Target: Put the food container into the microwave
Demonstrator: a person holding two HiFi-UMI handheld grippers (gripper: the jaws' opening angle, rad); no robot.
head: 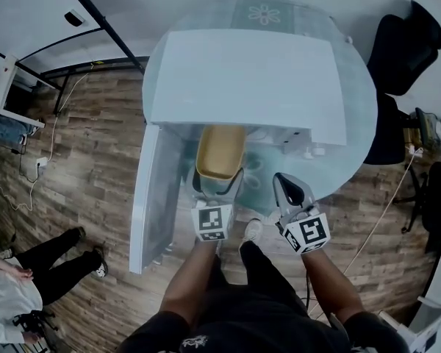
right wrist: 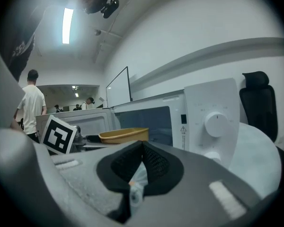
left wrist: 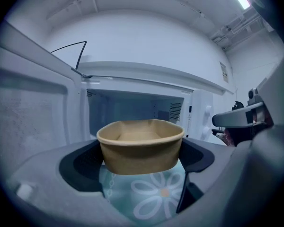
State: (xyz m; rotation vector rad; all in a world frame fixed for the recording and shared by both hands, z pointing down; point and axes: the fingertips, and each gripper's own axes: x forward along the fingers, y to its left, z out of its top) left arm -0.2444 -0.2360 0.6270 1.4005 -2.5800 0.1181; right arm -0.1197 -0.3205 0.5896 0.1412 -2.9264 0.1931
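A tan paper food container [head: 220, 151] hangs just in front of the open white microwave [head: 250, 87]. My left gripper [head: 219, 184] is shut on the container [left wrist: 141, 144], its dark pads pressed against both sides, with the microwave cavity [left wrist: 132, 112] straight ahead. My right gripper [head: 288, 191] is shut with nothing in it and hovers to the right, below the microwave's control panel [right wrist: 213, 122]. From the right gripper view the container [right wrist: 124, 135] shows to the left, level with the door opening.
The microwave door [head: 153, 197] swings open to the left over the floor. The microwave stands on a round glass table [head: 353, 101] with a flower-print mat [left wrist: 151, 195]. A black chair [head: 406, 46] is at the right. A person [head: 29, 271] stands at lower left.
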